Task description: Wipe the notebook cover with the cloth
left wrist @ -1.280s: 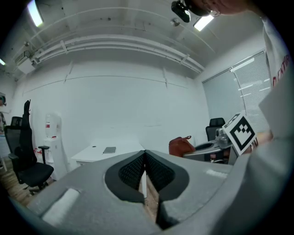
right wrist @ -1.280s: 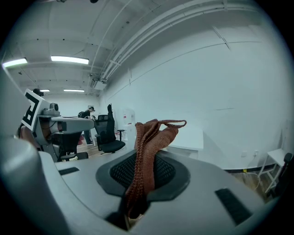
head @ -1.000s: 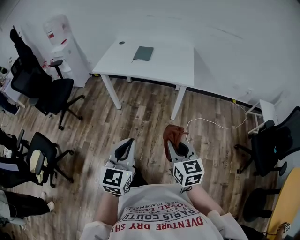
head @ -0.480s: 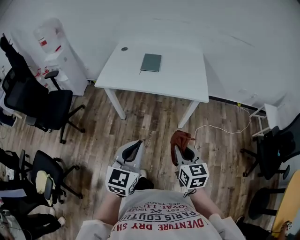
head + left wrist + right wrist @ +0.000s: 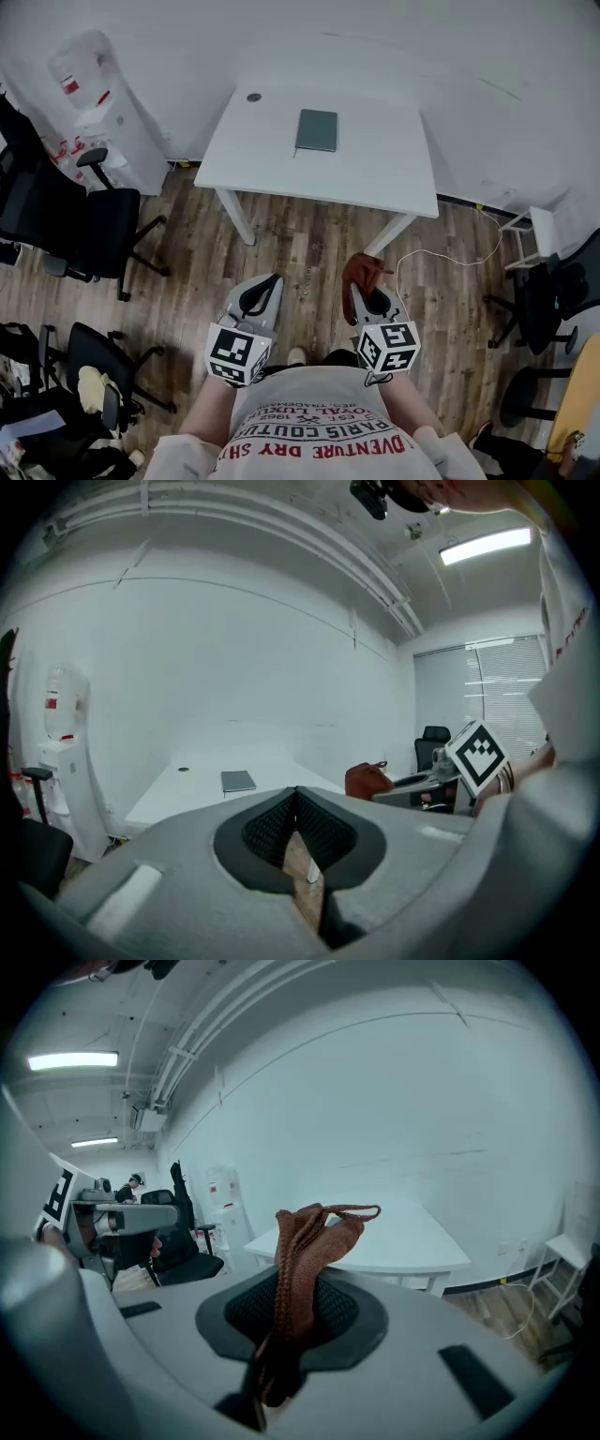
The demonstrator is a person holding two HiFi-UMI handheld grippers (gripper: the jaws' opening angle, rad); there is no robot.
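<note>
One wood-plank floor [image 5: 309,253] filled the room, and on it stood one white table [image 5: 262,150] against the far wall. At least three black office chairs were in sight, two at the left [image 5: 66,220] [image 5: 98,370] and one at the right [image 5: 553,291]. One water dispenser [image 5: 98,108] stood left of the table with a red label too small to read. The person's white shirt [image 5: 319,431] carried red print, seen upside down, in which "PARIS COUTU" and "DRY" could be read. There were two grippers, each with a cube of black-and-white square markers, both held over the floor well short of the table. The left gripper [image 5: 265,286] had its jaws brought together at the tips with nothing between them, as its own view [image 5: 296,803] showed. The right gripper [image 5: 362,298] had its jaws closed down on the one rust-brown knitted cloth [image 5: 361,272], which stood up out of them in a folded bunch [image 5: 309,1241]. The single dark green notebook [image 5: 317,130] lay closed and flat on the tabletop, toward the wall side near the middle, well apart from both grippers. One white cable [image 5: 441,258] curled on the floor at the right, and one small dark round spot [image 5: 254,97] sat near the table's far left corner.
</note>
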